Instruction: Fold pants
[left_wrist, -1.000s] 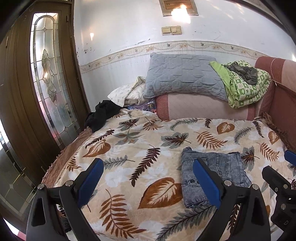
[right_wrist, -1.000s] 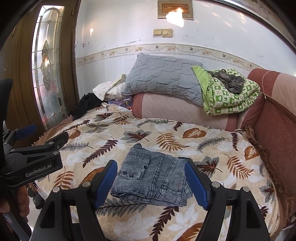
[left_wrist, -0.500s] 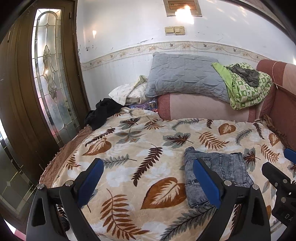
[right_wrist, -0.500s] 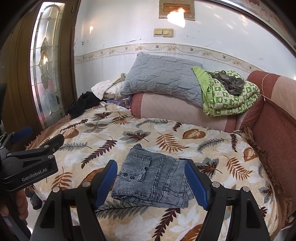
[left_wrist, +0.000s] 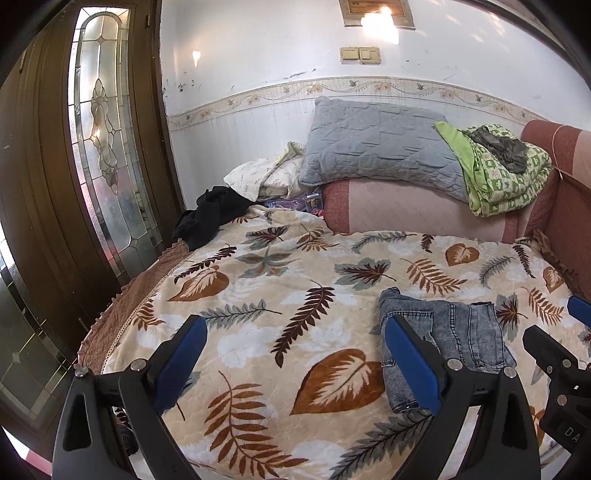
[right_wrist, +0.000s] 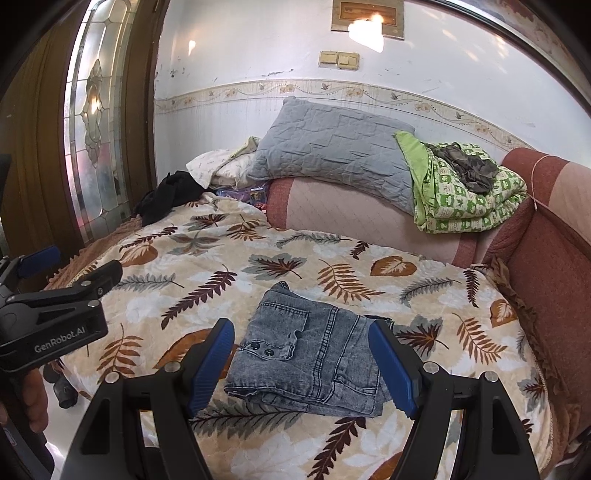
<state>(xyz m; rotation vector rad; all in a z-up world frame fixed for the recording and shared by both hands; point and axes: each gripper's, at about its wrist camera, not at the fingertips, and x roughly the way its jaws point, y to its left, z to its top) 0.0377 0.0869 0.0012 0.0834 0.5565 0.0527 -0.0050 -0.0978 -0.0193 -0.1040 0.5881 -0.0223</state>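
Observation:
The grey-blue denim pants (right_wrist: 314, 350) lie folded into a compact rectangle on the leaf-print bedspread (right_wrist: 207, 280), near its front edge. They also show in the left wrist view (left_wrist: 450, 332), at the lower right. My right gripper (right_wrist: 301, 365) is open and empty, held above and in front of the pants without touching them. My left gripper (left_wrist: 295, 354) is open and empty, to the left of the pants over bare bedspread (left_wrist: 258, 332). The left gripper's body shows at the left of the right wrist view (right_wrist: 55, 317).
A grey pillow (right_wrist: 332, 151), a green patterned blanket (right_wrist: 469, 195) and white bedding (right_wrist: 218, 166) are stacked at the bed's far end. A black garment (right_wrist: 166, 195) lies at the far left corner. A red-brown sofa back (right_wrist: 546, 258) bounds the right; a wooden door with glass (left_wrist: 107, 147) stands left.
Both grippers have drawn back and up slightly from the bed; the pants sit a little farther away in both views. The pants have not moved. Both grippers stay open.

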